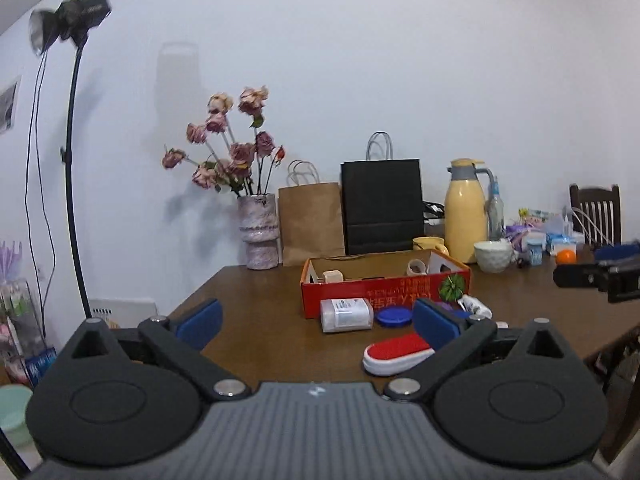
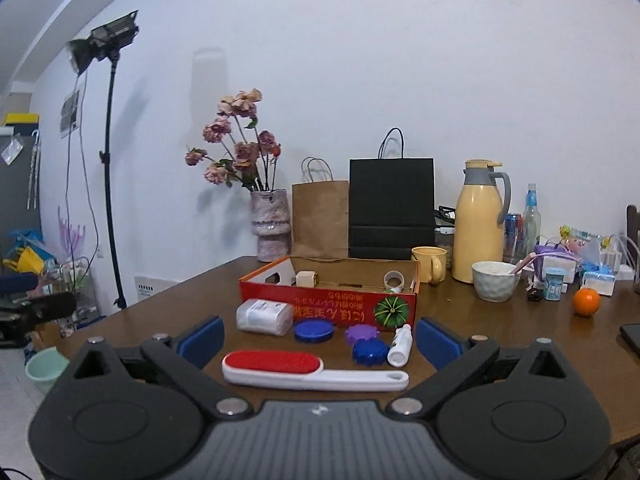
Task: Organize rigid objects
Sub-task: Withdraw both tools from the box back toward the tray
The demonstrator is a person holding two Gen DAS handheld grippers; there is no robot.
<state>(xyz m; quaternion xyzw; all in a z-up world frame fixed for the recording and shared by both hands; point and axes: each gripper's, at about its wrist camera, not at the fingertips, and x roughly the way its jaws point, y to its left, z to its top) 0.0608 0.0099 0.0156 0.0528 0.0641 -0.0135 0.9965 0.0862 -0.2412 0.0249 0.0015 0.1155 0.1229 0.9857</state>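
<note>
A red cardboard box [image 1: 384,292] [image 2: 328,308] stands open on the brown table [image 2: 500,320], with a tape roll [image 2: 394,280] and a small pale cube [image 2: 306,279] inside. In front of it lie a white jar [image 1: 346,314] [image 2: 264,316] on its side, a blue lid [image 1: 394,317] [image 2: 314,329], a purple lid [image 2: 362,334], a scalloped blue lid [image 2: 370,351] and a small white bottle [image 2: 400,346]. Nearest to me is a red-and-white lint brush [image 1: 396,354] [image 2: 296,366]. My left gripper [image 1: 318,322] and right gripper [image 2: 320,340] hover before these items, both open and holding nothing.
Along the wall stand a vase of dried roses [image 2: 270,224], a brown paper bag [image 2: 320,220], a black bag [image 2: 392,208] and a yellow thermos [image 2: 478,224]. A yellow mug [image 2: 430,264], white bowl [image 2: 496,284] and orange [image 2: 586,301] sit at right. A light stand [image 2: 110,160] rises left.
</note>
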